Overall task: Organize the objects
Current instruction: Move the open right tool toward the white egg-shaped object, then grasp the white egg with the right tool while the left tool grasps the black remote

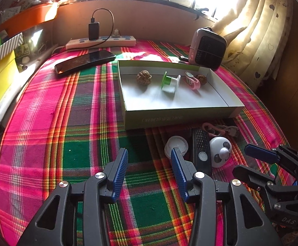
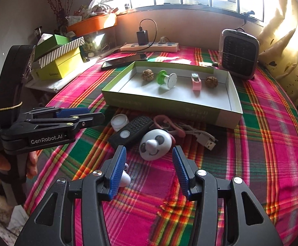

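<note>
A shallow white box point(image 1: 128, 110) point(image 2: 234, 94) holds two brown walnuts point(image 1: 144, 78) point(image 2: 148, 74), a green-and-white spool point(image 1: 169, 83) point(image 2: 166, 79) and a pink clip point(image 1: 193, 81) point(image 2: 196, 83). In front of it lie a white lid point(image 1: 176, 144) point(image 2: 119, 122), a black remote point(image 1: 201, 149) point(image 2: 132, 133), a white panda toy point(image 1: 220, 151) point(image 2: 154, 144), a pink loop point(image 2: 165, 123) and a USB cable point(image 2: 204, 138). My left gripper point(image 1: 149, 157) is open and empty, left of the lid. My right gripper point(image 2: 149, 155) is open, just before the panda; a small white piece point(image 2: 125, 178) lies by its left finger.
A plaid cloth point(image 1: 67, 133) covers the table. A phone point(image 1: 85, 61), a power strip point(image 1: 101, 41) with a charger and a small heater point(image 1: 208, 48) stand at the back. Stacked boxes point(image 2: 60, 59) and an orange planter point(image 2: 93, 23) are at the left.
</note>
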